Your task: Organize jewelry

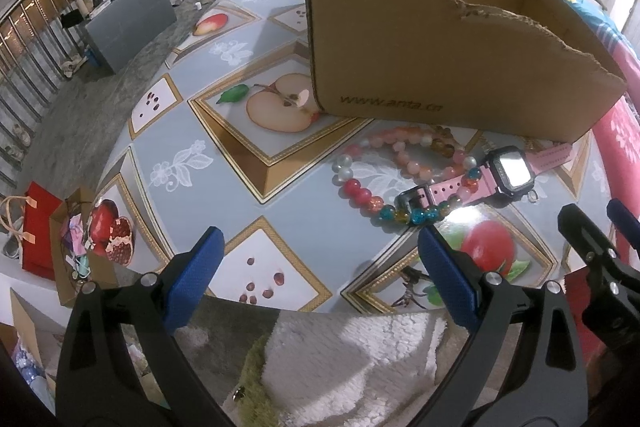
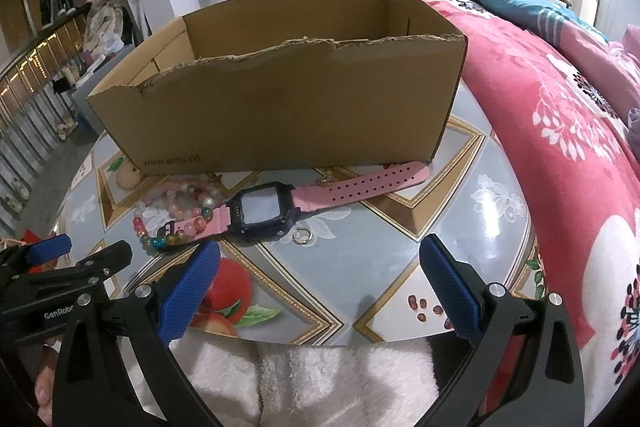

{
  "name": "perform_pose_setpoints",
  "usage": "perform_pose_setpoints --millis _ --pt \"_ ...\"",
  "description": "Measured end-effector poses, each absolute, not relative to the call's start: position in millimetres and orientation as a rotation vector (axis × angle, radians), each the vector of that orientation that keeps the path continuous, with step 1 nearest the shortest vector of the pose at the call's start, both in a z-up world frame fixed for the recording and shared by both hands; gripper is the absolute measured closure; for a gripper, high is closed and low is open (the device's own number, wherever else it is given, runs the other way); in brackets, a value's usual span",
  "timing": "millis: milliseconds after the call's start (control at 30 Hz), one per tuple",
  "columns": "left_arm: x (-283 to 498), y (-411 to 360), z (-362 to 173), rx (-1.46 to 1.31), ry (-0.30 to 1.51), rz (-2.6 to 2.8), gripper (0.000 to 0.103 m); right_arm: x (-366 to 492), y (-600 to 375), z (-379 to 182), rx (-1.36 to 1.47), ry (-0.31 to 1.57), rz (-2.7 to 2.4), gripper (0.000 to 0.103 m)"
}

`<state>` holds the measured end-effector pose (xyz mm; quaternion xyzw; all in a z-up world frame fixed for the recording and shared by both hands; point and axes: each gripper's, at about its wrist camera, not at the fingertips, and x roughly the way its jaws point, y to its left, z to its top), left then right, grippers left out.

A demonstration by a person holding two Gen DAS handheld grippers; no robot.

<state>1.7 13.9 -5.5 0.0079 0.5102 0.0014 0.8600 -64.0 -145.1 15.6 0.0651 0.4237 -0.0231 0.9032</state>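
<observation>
A pink-strapped watch with a dark square face (image 1: 510,171) (image 2: 262,211) lies on the fruit-print tablecloth in front of an open cardboard box (image 1: 440,51) (image 2: 288,107). Bead bracelets (image 1: 384,187) (image 2: 176,215), pink, red and multicoloured, lie partly under the watch strap. A small metal ring (image 2: 301,237) lies just in front of the watch face. My left gripper (image 1: 320,247) is open and empty, near the table's front edge, left of the jewelry. My right gripper (image 2: 320,259) is open and empty, just in front of the watch and ring.
A red floral blanket (image 2: 560,147) lies along the table's right side. A white fluffy fabric (image 1: 352,359) lies below the front edge. Red and brown bags (image 1: 44,227) stand on the floor at the left, with a grey box (image 1: 128,19) farther back.
</observation>
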Motion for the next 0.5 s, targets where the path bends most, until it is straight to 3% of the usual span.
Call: perform_pose_setpoints --millis 233,500 --pt "0.0 26.9 -4.9 -0.005 0.985 -0.133 0.009 -66.0 -144.1 19.0 0.137 0.824 0.03 0.006" --pt "13.7 68.0 -6.8 -0.273 0.922 -0.254 0.008 -52.2 -123.1 23.6 0.141 0.812 0.181 0.036"
